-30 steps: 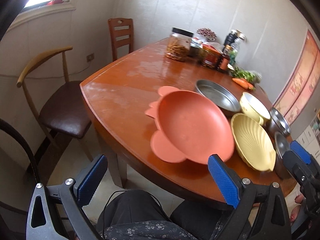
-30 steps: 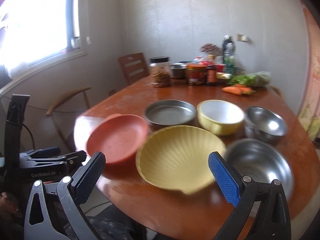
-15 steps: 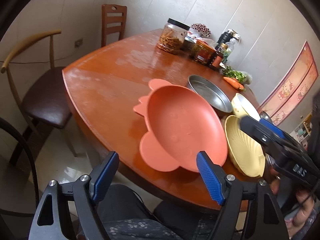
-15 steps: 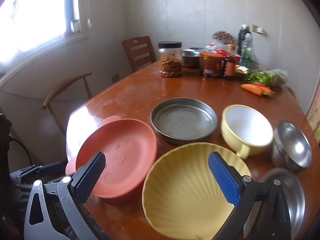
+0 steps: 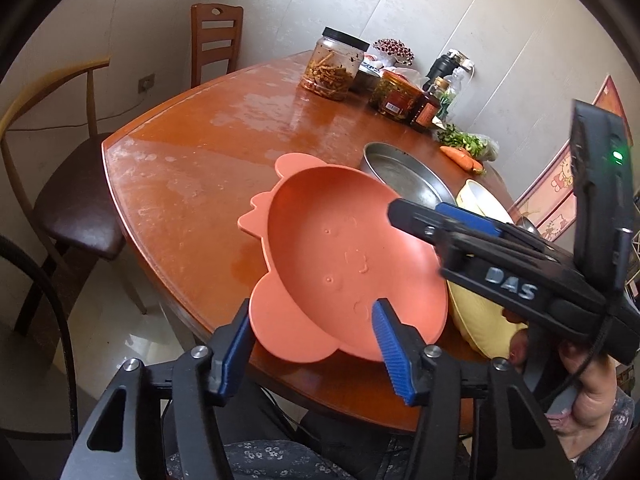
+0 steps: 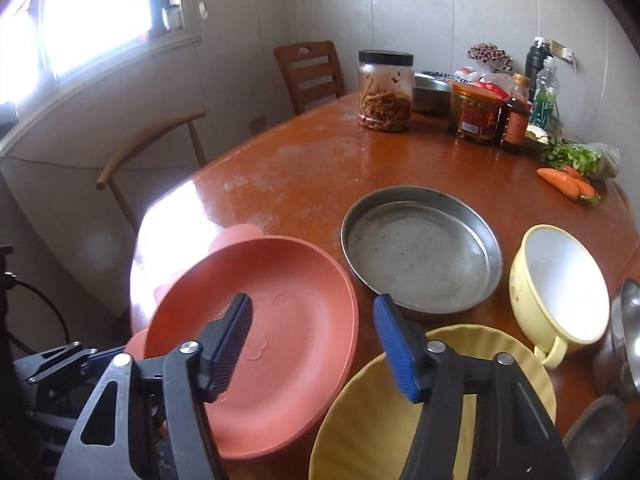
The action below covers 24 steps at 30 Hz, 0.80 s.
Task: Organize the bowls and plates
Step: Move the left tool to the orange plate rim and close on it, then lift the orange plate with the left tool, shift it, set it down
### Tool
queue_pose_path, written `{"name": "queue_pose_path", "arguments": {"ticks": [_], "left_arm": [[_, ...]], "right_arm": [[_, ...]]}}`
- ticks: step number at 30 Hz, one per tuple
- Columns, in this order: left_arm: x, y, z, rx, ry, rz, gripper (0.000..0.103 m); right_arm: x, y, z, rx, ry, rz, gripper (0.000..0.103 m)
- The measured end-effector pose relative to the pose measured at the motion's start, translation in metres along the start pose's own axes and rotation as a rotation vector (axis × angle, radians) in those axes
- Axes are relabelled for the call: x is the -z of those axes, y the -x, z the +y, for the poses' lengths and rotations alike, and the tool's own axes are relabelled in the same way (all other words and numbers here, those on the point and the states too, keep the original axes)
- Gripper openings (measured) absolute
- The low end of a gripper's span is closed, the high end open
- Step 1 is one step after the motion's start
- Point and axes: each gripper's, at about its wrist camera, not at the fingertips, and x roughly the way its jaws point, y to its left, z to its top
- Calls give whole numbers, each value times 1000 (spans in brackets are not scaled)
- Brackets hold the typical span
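Note:
An orange animal-shaped plate (image 5: 340, 256) lies at the near edge of the brown table (image 5: 208, 168); it also shows in the right wrist view (image 6: 280, 336). My left gripper (image 5: 314, 348) is open, its fingers on either side of the plate's near rim. My right gripper (image 6: 312, 340) is open above the plate's right side, between it and a ribbed yellow bowl (image 6: 460, 400). Seen from the left wrist, the right gripper (image 5: 420, 216) reaches over the orange plate. A round metal pan (image 6: 420, 252) and a yellow handled cup-bowl (image 6: 560, 284) lie behind.
Steel bowls (image 6: 624, 332) sit at the right edge. Jars (image 6: 386, 92), bottles (image 6: 516, 116), greens and carrots (image 6: 568, 184) stand at the table's far side. Wooden chairs (image 5: 60, 160) stand to the left by the wall.
Both grippers have moved forward and down toward the orange plate. Their jaws have narrowed but remain open. The right gripper has swung left over the plate.

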Motion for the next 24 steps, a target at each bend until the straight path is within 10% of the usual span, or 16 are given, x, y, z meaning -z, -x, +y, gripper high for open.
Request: {"name": "queue_pose_path", "arguments": {"ticks": [9, 14, 24], "left_arm": [[-4, -6, -5, -44, -30, -4, 51], [-8, -10, -5, -38, -37, -2, 44], [-6, -5, -3, -44, -32, 4, 43]], "right_arm": [[2, -11, 2, 2, 34, 30, 49], [1, -9, 2, -135, -10, 44, 45], [-2, -18, -7, -19, 10, 77, 45]]}}
